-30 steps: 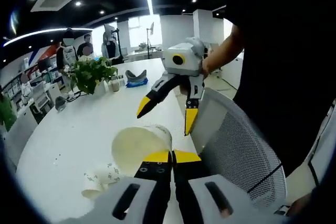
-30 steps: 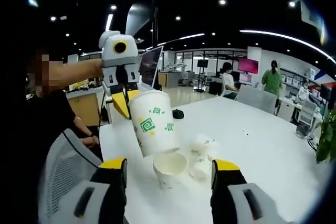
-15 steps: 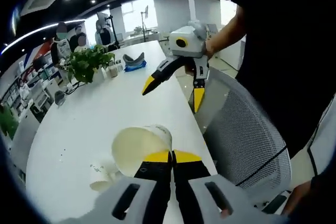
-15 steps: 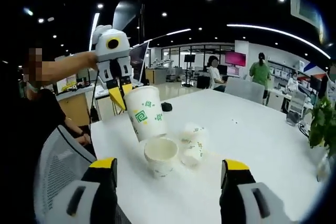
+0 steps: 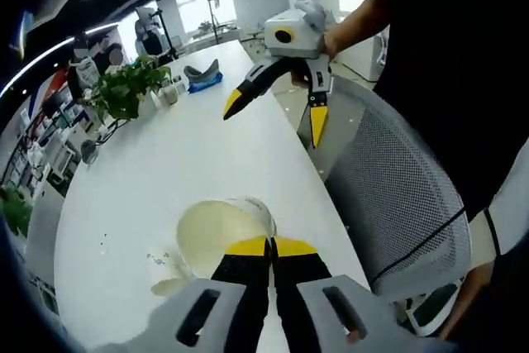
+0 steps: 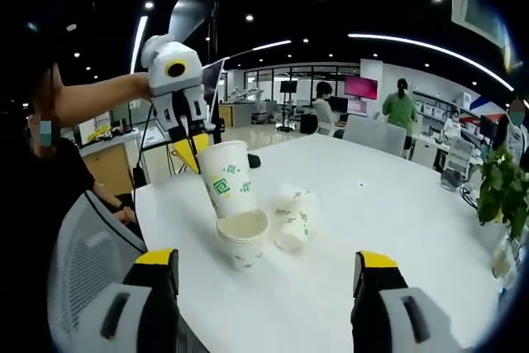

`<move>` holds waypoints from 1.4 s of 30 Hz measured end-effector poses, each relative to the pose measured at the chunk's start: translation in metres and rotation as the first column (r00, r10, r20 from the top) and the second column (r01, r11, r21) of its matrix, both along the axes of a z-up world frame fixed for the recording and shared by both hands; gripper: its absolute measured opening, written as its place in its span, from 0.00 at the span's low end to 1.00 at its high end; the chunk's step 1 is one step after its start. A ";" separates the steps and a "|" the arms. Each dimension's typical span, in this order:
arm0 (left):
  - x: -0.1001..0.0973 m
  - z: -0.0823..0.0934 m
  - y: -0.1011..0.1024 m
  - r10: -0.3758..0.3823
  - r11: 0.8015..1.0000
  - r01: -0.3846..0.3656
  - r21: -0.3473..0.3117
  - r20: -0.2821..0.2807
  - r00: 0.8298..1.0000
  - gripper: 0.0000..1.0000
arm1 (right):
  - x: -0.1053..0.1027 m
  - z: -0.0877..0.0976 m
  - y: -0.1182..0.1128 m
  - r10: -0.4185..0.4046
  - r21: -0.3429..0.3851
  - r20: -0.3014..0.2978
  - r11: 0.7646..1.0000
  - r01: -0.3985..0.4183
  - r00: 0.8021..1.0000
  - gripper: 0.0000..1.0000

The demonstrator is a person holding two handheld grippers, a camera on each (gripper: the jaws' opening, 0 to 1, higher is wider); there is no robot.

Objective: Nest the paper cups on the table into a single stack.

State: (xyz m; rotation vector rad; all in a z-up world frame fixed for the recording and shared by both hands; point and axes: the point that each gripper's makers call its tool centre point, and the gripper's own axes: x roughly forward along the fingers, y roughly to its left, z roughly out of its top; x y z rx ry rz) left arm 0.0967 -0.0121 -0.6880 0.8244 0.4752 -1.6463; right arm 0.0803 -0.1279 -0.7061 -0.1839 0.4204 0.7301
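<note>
Left tool: yellow tips pressed together, clamped on the rim of a paper cup; from the right gripper view it hangs tips-down, the cup tilted beneath it.
Left arm: bare forearm reaches in from the left edge of the right gripper view, hand behind the tool's body.
Right tool: jaws spread wide apart, nothing between them; from the left gripper view it is raised, tips pointing down.
Right arm: forearm extends from a dark sleeve to that tool.
</note>
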 end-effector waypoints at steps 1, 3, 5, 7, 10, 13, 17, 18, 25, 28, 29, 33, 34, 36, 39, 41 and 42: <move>0.000 -0.001 -0.001 0.000 1.000 0.000 0.002 -0.003 1.000 0.00 | 0.000 0.000 0.000 -0.001 0.000 -0.001 1.000 0.001 1.000 0.89; 0.001 -0.002 -0.003 -0.005 1.000 0.005 0.007 0.000 1.000 0.00 | -0.001 -0.001 0.000 -0.005 0.000 -0.002 1.000 0.005 1.000 0.89; 0.002 -0.005 -0.005 -0.007 1.000 0.007 0.015 -0.001 1.000 0.00 | -0.002 -0.002 0.000 -0.008 0.003 -0.006 1.000 0.008 1.000 0.89; 0.005 -0.009 -0.004 -0.008 0.999 0.008 0.034 0.005 1.000 0.00 | -0.002 -0.003 0.000 -0.011 0.004 -0.009 1.000 0.011 1.000 0.88; 0.006 -0.014 -0.002 -0.019 0.997 0.017 0.071 0.021 1.000 0.00 | -0.002 -0.004 -0.001 -0.016 0.006 -0.013 1.000 0.016 1.000 0.88; 0.007 -0.016 -0.004 -0.027 0.996 0.024 0.086 0.028 0.999 0.00 | -0.002 -0.005 -0.001 -0.021 0.011 -0.016 1.000 0.021 1.000 0.88; 0.007 -0.022 -0.007 -0.049 0.992 0.044 0.118 0.037 0.998 0.00 | -0.003 -0.005 0.001 -0.023 0.013 -0.019 1.000 0.023 1.000 0.88; 0.008 -0.023 -0.008 -0.054 0.991 0.048 0.127 0.041 0.998 0.00 | -0.003 -0.005 0.001 -0.023 0.014 -0.017 1.000 0.023 1.000 0.88; 0.009 -0.032 -0.013 -0.093 0.980 0.083 0.179 0.046 0.995 0.00 | -0.003 -0.004 0.002 -0.030 0.022 -0.018 0.999 0.031 0.999 0.87; 0.011 -0.038 -0.011 -0.107 0.975 0.097 0.199 0.039 0.994 0.00 | -0.004 -0.005 0.002 -0.033 0.024 -0.021 0.999 0.034 0.999 0.87; 0.011 -0.039 -0.011 -0.109 0.974 0.100 0.203 0.034 0.993 0.00 | -0.004 -0.005 0.001 -0.034 0.024 -0.022 0.999 0.035 0.999 0.87; 0.009 -0.041 -0.013 -0.119 0.970 0.112 0.214 0.019 0.993 0.00 | -0.006 -0.007 0.002 -0.039 0.025 -0.027 0.999 0.040 0.999 0.87; 0.010 -0.042 -0.014 -0.122 0.969 0.115 0.217 0.017 0.992 0.00 | -0.006 -0.007 0.002 -0.040 0.025 -0.029 0.999 0.041 0.999 0.87; 0.010 -0.044 -0.014 -0.134 0.965 0.128 0.228 0.012 0.991 0.00 | -0.007 -0.008 0.003 -0.040 0.027 -0.030 0.999 0.041 0.999 0.87; 0.008 -0.047 -0.015 -0.148 0.960 0.144 0.242 -0.003 0.989 0.00 | -0.007 -0.008 0.004 -0.040 0.027 -0.030 0.999 0.041 0.999 0.86; 0.006 -0.049 -0.015 -0.159 0.955 0.159 0.251 -0.021 0.987 0.00 | -0.006 -0.008 0.004 -0.044 0.031 -0.030 0.998 0.045 0.999 0.86; 0.006 -0.050 -0.016 -0.164 0.953 0.165 0.253 -0.027 0.986 0.00 | -0.006 -0.008 0.005 -0.045 0.034 -0.031 0.998 0.046 0.998 0.86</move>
